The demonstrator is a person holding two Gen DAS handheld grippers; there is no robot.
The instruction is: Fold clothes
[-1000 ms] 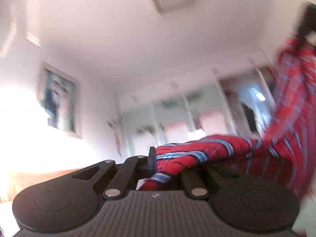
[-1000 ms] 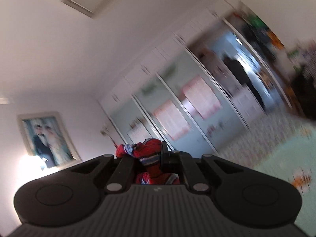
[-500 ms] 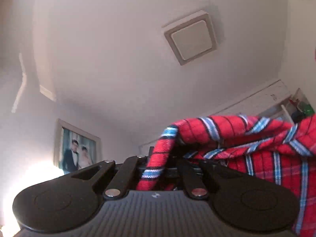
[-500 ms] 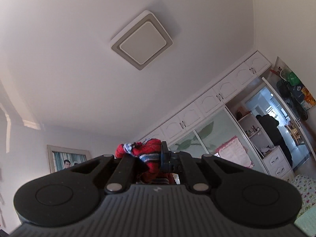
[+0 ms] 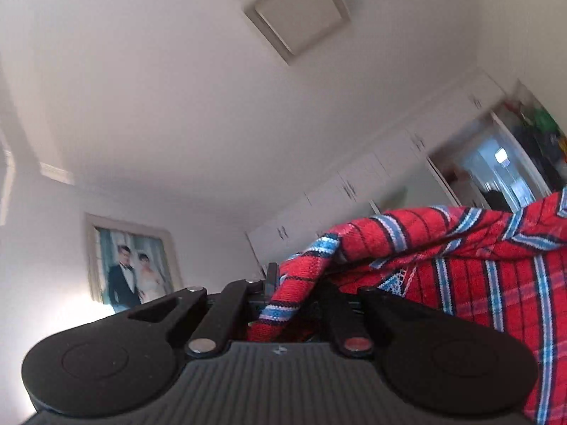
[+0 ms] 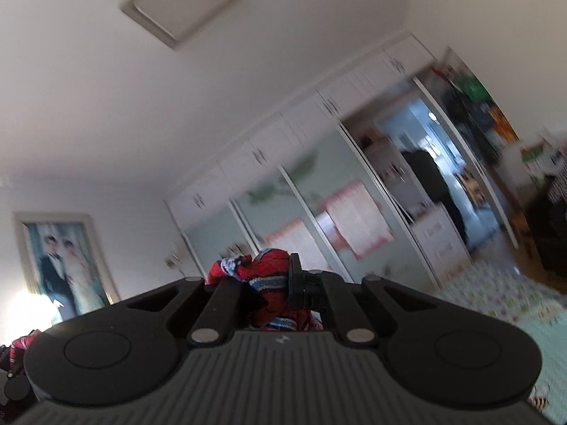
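Left wrist view: the left gripper point(image 5: 283, 294) pinches an edge of the red plaid shirt point(image 5: 460, 265), which hangs off to the right. The right gripper point(image 6: 280, 283) squeezes another bunch of it. Both point up toward the ceiling. No fold shows yet, so the folding looks barely started.

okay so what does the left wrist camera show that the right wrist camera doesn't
Only the left wrist view shows the red plaid garment spreading wide to the right of the left hand-held gripper. Only the right wrist view shows the wardrobe's sliding doors and the patterned bedding, with just a bunched bit of cloth in the right hand-held gripper. Both show the ceiling light and framed photo.
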